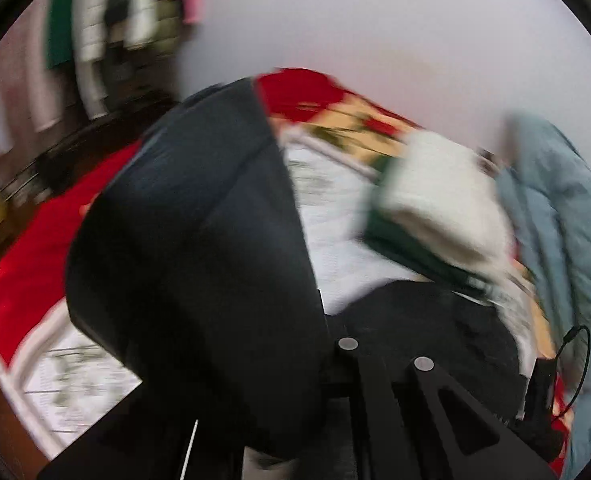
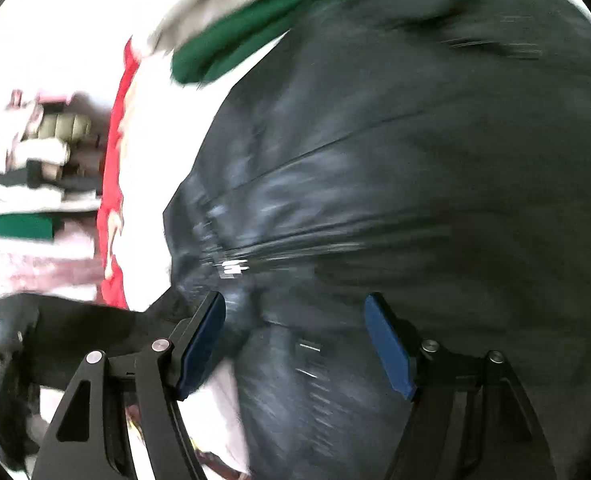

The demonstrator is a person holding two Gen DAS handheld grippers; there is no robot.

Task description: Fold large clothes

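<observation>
No writing reads through the blur, and no containers show. Your left gripper (image 1: 379,356) is clamped shut on the black jacket (image 1: 199,248), which drapes up toward eleven o'clock over the bed (image 1: 335,208); a folded white-and-green stack (image 1: 435,208) lies at two o'clock. Your right gripper (image 2: 295,340) hangs open above the jacket, pads (image 2: 387,344) apart.

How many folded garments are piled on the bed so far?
2, in one pile on the bed: a white garment lying on a green garment. Blur and the black jacket may hide more.
</observation>
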